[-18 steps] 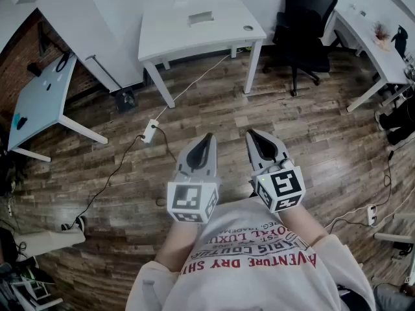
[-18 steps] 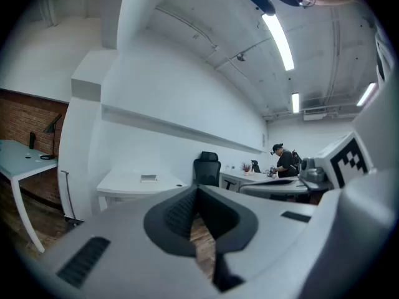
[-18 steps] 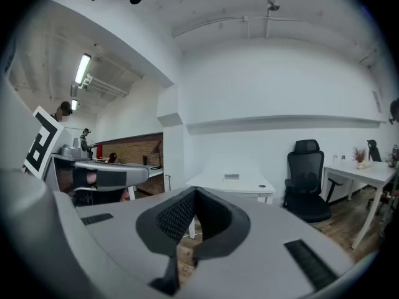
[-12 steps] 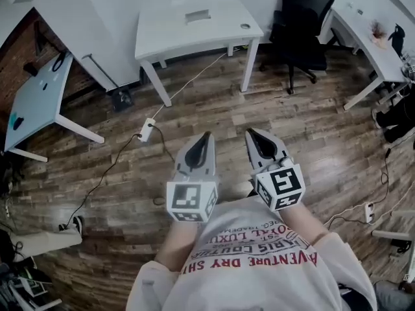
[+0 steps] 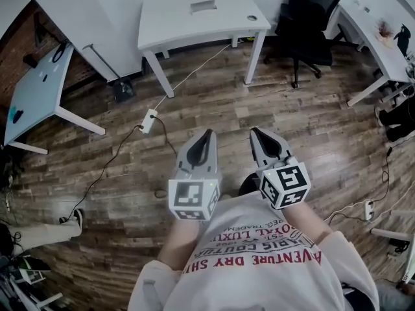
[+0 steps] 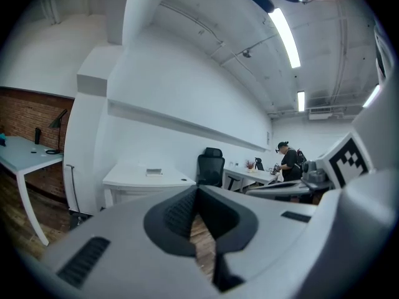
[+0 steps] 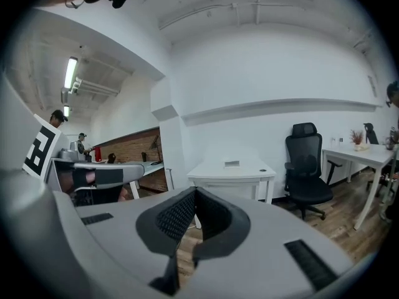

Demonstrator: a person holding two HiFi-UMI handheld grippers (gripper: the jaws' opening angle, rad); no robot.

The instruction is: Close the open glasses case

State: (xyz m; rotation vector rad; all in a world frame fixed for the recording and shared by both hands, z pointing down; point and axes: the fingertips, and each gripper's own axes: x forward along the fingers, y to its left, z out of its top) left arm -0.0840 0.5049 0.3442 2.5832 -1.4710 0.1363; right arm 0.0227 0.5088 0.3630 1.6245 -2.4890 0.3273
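Note:
I hold both grippers side by side at chest height above a wooden floor (image 5: 311,128), each empty. The left gripper (image 5: 207,135) is shut, its tips meeting (image 6: 198,189). The right gripper (image 5: 254,132) is shut too (image 7: 195,190). Ahead stands a white table (image 5: 175,24), well beyond both grippers. On it lies a small grey boxy object (image 5: 203,6), also in the left gripper view (image 6: 153,171) and the right gripper view (image 7: 231,163); it is too small to tell whether it is the glasses case. A small round thing (image 5: 252,18) sits near the table's right corner.
A black office chair (image 5: 305,24) stands right of the white table. A pale blue table (image 5: 35,96) is at the left, a white desk (image 5: 376,37) at the right. A power strip with cable (image 5: 149,120) lies on the floor. A person (image 6: 290,161) stands far off.
The head view has shifted slightly, so the table and chair sit a little further right. Both grippers stay shut and side by side as before.

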